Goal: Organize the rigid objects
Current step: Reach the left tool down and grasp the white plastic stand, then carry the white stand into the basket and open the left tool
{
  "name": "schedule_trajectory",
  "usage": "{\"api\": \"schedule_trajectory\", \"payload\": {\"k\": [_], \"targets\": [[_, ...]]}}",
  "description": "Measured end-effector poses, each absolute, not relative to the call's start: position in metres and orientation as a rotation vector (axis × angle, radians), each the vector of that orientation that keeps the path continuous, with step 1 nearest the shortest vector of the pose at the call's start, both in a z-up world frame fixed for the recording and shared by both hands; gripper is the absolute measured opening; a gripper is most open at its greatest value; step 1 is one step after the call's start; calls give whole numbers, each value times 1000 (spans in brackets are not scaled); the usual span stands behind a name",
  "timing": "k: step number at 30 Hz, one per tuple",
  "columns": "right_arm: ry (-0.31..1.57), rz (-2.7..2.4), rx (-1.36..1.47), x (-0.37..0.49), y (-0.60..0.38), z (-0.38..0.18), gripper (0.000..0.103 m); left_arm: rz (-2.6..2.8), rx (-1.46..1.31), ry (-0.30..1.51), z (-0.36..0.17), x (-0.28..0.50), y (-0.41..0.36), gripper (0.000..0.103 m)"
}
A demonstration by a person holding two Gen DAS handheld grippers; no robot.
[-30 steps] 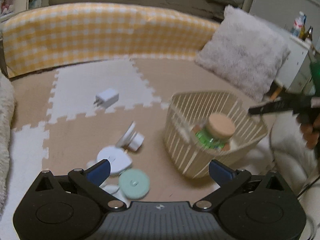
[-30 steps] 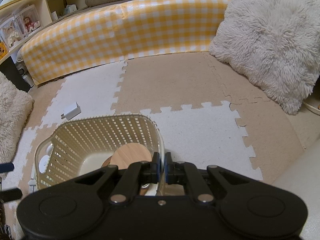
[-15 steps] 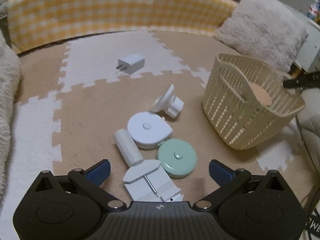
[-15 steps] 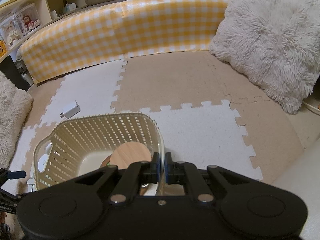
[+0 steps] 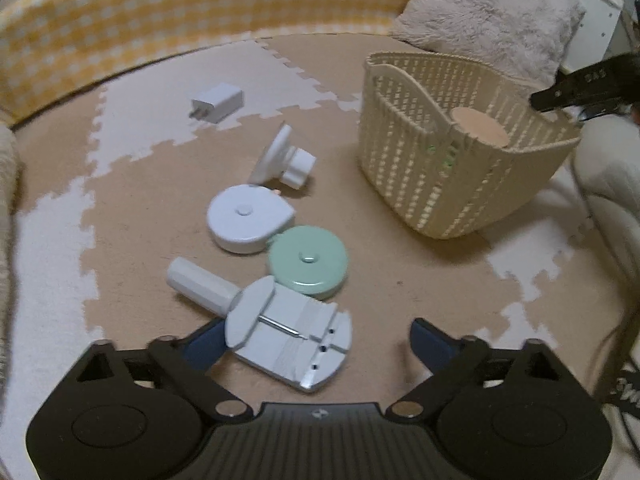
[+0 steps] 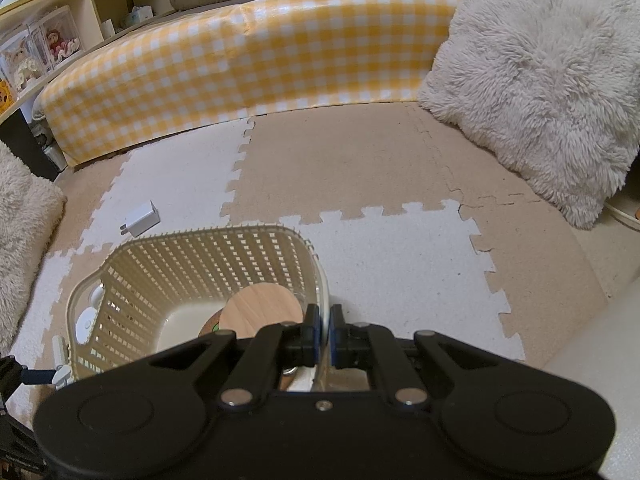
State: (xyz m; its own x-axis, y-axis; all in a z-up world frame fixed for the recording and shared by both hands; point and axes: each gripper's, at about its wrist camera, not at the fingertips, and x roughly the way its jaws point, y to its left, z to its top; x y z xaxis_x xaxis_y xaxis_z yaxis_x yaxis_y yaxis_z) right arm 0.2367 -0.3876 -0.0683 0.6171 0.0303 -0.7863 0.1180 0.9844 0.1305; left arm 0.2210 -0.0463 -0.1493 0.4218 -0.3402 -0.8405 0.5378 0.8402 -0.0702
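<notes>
white tool (image 5: 288, 340) | between left hand-held gripper (image 5: 316, 340) jaws, closing

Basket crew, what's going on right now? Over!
Right gripper shut on basket rim. Left gripper open, jaws just closing, around white tool, not gripping. Green disc crowds it.

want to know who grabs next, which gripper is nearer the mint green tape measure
Left. The left gripper hovers open just short of the mint green tape measure. The right gripper is across at the basket, shut on its rim.
</notes>
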Motion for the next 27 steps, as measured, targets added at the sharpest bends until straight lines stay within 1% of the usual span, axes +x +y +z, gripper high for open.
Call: {"api": "schedule_trajectory", "payload": {"k": [1, 5, 9, 10, 14, 21, 27], "targets": [[906, -51, 176, 237, -388, -68, 5, -531, 233, 987, -150, 221, -46, 85], [906, -51, 175, 237, -387, -68, 5, -476, 232, 966, -151, 225, -43, 74], [906, -51, 174, 237, -388, -68, 5, -461, 222, 965, -152, 226, -41, 71], [906, -51, 174, 237, -388, -68, 5, -467, 223, 967, -153, 226, -42, 66], [906, -51, 175, 237, -388, -68, 5, -461, 237, 954, -153, 222, -45, 65], [906, -51, 174, 237, -388, -68, 5, -417, 183, 932, -148, 221, -40, 65], [906, -51, 174, 237, -388, -68, 5, -361, 79, 861, -121, 217, -31, 65]]}}
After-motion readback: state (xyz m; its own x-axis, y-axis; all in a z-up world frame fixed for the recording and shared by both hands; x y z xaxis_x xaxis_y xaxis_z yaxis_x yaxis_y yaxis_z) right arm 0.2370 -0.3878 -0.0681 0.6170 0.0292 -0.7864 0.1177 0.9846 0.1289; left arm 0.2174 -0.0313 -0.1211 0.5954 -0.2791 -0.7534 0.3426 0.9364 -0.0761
